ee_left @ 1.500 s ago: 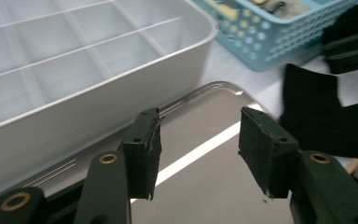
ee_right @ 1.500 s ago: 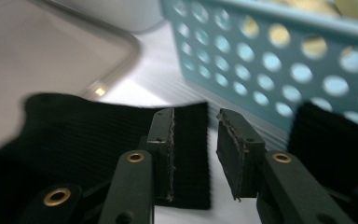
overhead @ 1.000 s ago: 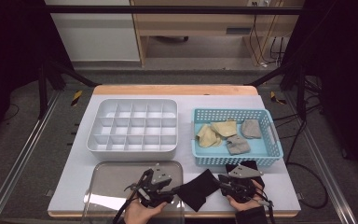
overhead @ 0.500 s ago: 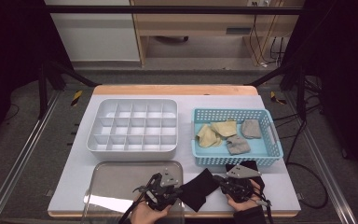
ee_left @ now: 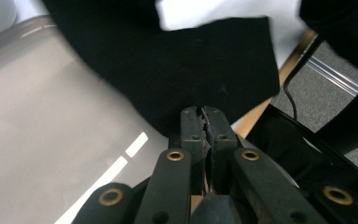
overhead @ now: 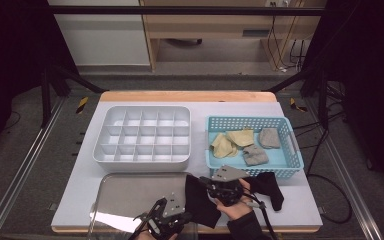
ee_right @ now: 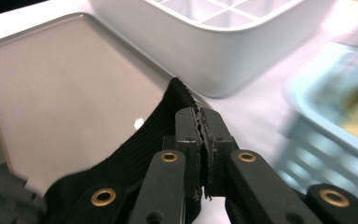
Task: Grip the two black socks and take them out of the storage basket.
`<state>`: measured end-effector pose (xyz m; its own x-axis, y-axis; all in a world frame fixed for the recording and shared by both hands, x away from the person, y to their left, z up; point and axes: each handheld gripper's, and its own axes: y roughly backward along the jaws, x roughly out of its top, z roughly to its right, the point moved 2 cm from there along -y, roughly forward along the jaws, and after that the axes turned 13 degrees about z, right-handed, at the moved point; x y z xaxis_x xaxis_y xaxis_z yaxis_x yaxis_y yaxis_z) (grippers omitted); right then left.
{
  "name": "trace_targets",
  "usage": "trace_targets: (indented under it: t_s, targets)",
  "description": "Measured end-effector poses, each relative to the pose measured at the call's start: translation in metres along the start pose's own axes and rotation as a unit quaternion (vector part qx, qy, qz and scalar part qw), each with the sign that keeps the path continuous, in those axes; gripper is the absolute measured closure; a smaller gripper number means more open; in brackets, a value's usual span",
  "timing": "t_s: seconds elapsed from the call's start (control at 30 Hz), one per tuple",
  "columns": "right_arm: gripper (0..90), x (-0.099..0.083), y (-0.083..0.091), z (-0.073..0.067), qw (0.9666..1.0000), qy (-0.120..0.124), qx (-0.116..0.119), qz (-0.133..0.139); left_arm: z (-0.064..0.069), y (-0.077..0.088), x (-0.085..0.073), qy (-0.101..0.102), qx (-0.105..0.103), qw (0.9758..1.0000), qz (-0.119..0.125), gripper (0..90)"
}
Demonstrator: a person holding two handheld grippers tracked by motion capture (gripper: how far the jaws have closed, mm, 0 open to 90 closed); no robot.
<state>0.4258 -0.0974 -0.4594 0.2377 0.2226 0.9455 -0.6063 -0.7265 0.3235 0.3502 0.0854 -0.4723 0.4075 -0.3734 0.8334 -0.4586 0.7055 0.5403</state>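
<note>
- Black cloth (overhead: 202, 202) lies at the lower centre of the high view, spread over the right edge of the clear tray lid (overhead: 130, 192) and the white table (overhead: 290, 200), with a second dark piece (overhead: 270, 187) reaching right below the blue basket (overhead: 252, 142).
- Left hand-held gripper (overhead: 180, 217) sits at the bottom edge of the high view, left of centre, its jaws pointing up and right toward the cloth's lower edge.
- Its jaws have just been closing; in the left gripper view they stand pressed together, pinching the near edge of the cloth (ee_left: 200, 70).
- Right hand-held gripper (overhead: 207, 189) sits just above and right of it, held in the person's hand (overhead: 235, 207), forearm entering from the bottom edge, jaws aimed left.
- Its jaws have also just been closing; in the right gripper view they meet on the ribbed edge of the cloth (ee_right: 158, 135).
- White compartment box (overhead: 142, 135) stands upper left of both, apart from the cloth.
</note>
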Motion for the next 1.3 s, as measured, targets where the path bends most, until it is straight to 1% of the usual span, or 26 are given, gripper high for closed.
trace_targets:
  t_s: [0.03,0.07,0.13,0.17,0.23,0.27,0.33,0.37,0.4,0.43,0.5,0.53,0.57,0.63,0.67,0.83,0.9,1.0,1.1,1.17,1.2,1.27,1.3]
  targets:
    - [86.9,0.000,-0.005,-0.001,1.0000,0.001,0.004,-0.004,-0.001,0.002,-0.001,0.001,0.002,1.0000,0.002,84.9]
    - [86.5,-0.001,-0.012,-0.002,0.9999,0.002,0.006,-0.011,-0.003,0.004,-0.001,0.001,0.006,1.0000,0.004,81.5]
    - [84.3,-0.004,-0.022,-0.003,0.9996,-0.002,0.013,-0.027,-0.009,0.011,0.001,0.009,0.013,0.9997,0.017,74.2]
    - [82.8,-0.004,-0.024,-0.003,0.9995,-0.002,0.013,-0.027,-0.013,0.014,0.002,0.015,0.017,0.9995,0.023,70.1]
    - [79.0,-0.003,-0.023,-0.001,0.9997,-0.008,0.011,-0.023,-0.022,0.019,0.007,0.019,0.030,0.9988,0.033,65.9]
    - [75.8,-0.002,-0.020,0.001,0.9998,-0.011,0.009,-0.014,-0.029,0.021,0.012,0.021,0.041,0.9981,0.042,63.0]
    - [73.2,0.003,-0.010,0.005,0.9998,-0.020,0.002,0.008,-0.041,0.022,0.020,0.021,0.054,0.9969,0.053,58.9]
    - [71.3,0.005,-0.004,0.006,0.9996,-0.024,-0.001,0.017,-0.044,0.021,0.023,0.022,0.059,0.9966,0.054,57.2]
    - [70.8,0.006,0.000,0.008,0.9994,-0.026,-0.002,0.023,-0.048,0.019,0.027,0.021,0.060,0.9965,0.054,55.5]
    - [70.2,0.007,0.006,0.009,0.9992,-0.027,-0.005,0.028,-0.051,0.015,0.032,0.013,0.063,0.9964,0.056,54.8]
    - [69.7,0.007,0.017,0.012,0.9989,-0.027,-0.013,0.036,-0.055,0.007,0.038,0.011,0.068,0.9965,0.047,52.1]
    - [69.7,0.006,0.022,0.014,0.9986,-0.030,-0.016,0.040,-0.057,0.002,0.040,0.007,0.075,0.9962,0.043,51.6]
    - [69.7,0.003,0.027,0.014,0.9986,-0.034,-0.018,0.035,-0.058,-0.004,0.042,0.004,0.080,0.9960,0.041,51.5]
    - [69.8,-0.004,0.036,0.015,0.9987,-0.038,-0.023,0.026,-0.061,-0.015,0.043,0.002,0.084,0.9962,0.024,51.4]
    - [70.0,-0.009,0.040,0.015,0.9986,-0.042,-0.023,0.021,-0.062,-0.020,0.043,0.003,0.088,0.9959,0.020,51.3]
    - [70.5,-0.035,0.056,0.017,0.9977,-0.061,-0.029,-0.004,-0.069,-0.041,0.039,0.012,0.100,0.9949,0.005,52.4]
    - [70.8,-0.044,0.058,0.016,0.9973,-0.069,-0.023,-0.013,-0.071,-0.047,0.038,0.014,0.107,0.9941,0.000,54.4]
    - [70.8,-0.055,0.055,0.012,0.9967,-0.076,-0.012,-0.028,-0.071,-0.050,0.037,0.016,0.106,0.9942,-0.003,60.9]
    - [71.5,-0.058,0.049,0.007,0.9968,-0.071,0.003,-0.036,-0.069,-0.052,0.035,0.018,0.109,0.9939,-0.005,69.1]
    - [73.8,-0.058,0.047,0.003,0.9967,-0.070,0.011,-0.039,-0.067,-0.053,0.034,0.019,0.110,0.9937,-0.006,74.4]
    - [75.3,-0.059,0.046,0.002,0.9967,-0.068,0.012,-0.042,-0.067,-0.053,0.034,0.016,0.112,0.9935,-0.008,77.4]
    - [79.6,-0.062,0.043,-0.001,0.9966,-0.063,0.011,-0.052,-0.065,-0.054,0.034,0.014,0.113,0.9934,-0.008,82.7]
    - [82.6,-0.063,0.044,-0.001,0.9968,-0.063,0.008,-0.049,-0.063,-0.054,0.034,0.012,0.114,0.9933,-0.009,84.2]
